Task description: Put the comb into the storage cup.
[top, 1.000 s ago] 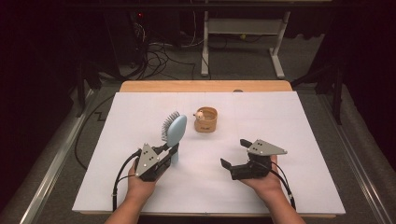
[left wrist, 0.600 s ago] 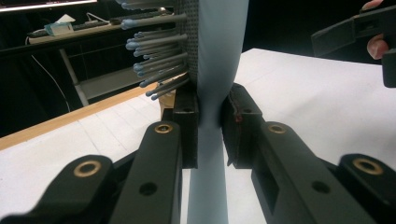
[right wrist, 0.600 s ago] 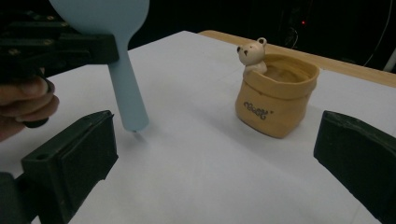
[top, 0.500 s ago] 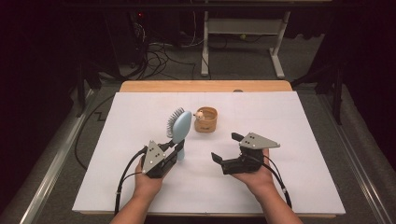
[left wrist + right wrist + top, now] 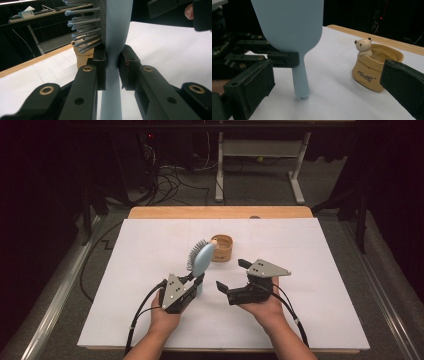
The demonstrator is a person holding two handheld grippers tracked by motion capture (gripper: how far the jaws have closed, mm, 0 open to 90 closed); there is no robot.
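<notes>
A light blue hairbrush [image 5: 201, 257] stands upright with its handle tip on the white table cover [image 5: 320, 270]. My left gripper [image 5: 196, 281] is shut on the handle just below the bristled head. In the left gripper view the pads clamp the brush [image 5: 118, 30] from both sides. My right gripper [image 5: 231, 274] hovers open just right of the brush, jaws wide and nothing between them. In the right gripper view the brush [image 5: 287, 22] is straight ahead, with the left gripper [image 5: 284, 58] behind it. A tan bear pot [image 5: 222, 248] sits just beyond the brush.
The bear pot [image 5: 372, 67] lies close to the right gripper's far jaw. A wooden table edge [image 5: 220, 212] runs along the far side. Cables and desk legs [image 5: 218, 175] lie on the floor beyond. Cables trail from both grippers toward the near edge.
Both hands have drawn toward the table's middle. The left carried the brush rightward, closer to the pot. The right gripper moved left and slightly up, still open.
</notes>
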